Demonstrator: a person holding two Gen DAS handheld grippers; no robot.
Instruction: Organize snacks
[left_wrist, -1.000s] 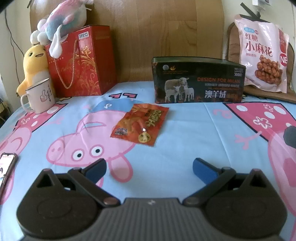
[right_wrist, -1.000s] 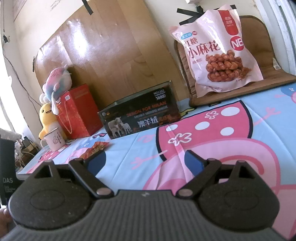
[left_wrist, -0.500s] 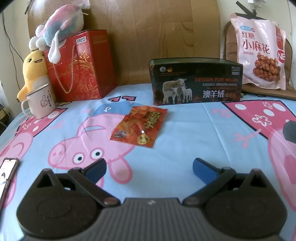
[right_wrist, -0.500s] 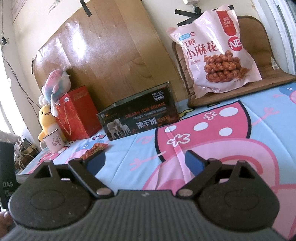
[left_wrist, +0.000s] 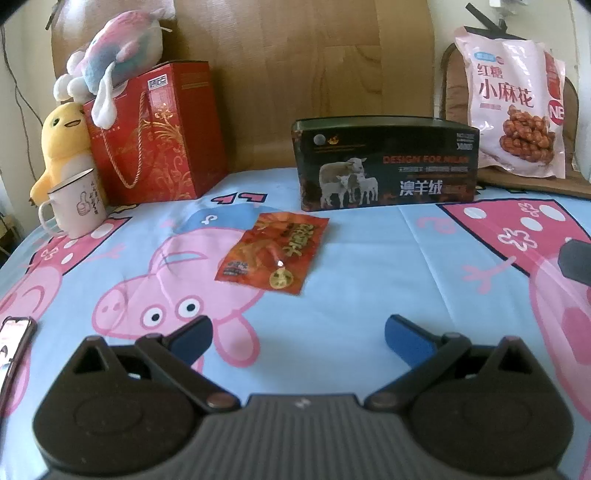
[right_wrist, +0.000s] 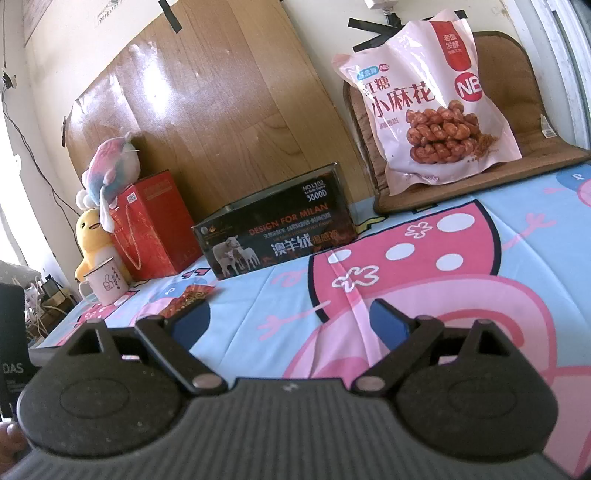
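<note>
A small orange-red snack packet (left_wrist: 275, 254) lies flat on the cartoon-pig sheet (left_wrist: 362, 266), in front of a dark open-topped box with sheep on it (left_wrist: 384, 162). A big pink snack bag (left_wrist: 513, 107) leans on a brown cushion at the back right. My left gripper (left_wrist: 297, 339) is open and empty, a short way in front of the packet. My right gripper (right_wrist: 290, 319) is open and empty, low over the sheet to the right; the packet (right_wrist: 188, 300) shows past its left finger, with the box (right_wrist: 275, 236) and pink bag (right_wrist: 432, 99) behind.
A red gift bag (left_wrist: 155, 133) with a plush toy (left_wrist: 114, 70) on top, a yellow plush (left_wrist: 64, 144) and a white mug (left_wrist: 75, 208) stand at the back left. A phone (left_wrist: 13, 343) lies at the left edge. A wooden board (left_wrist: 303, 70) backs the bed.
My left gripper has drawn back and risen slightly, so the packet and box sit a little farther off. My right gripper has shifted slightly. Both stay open.
</note>
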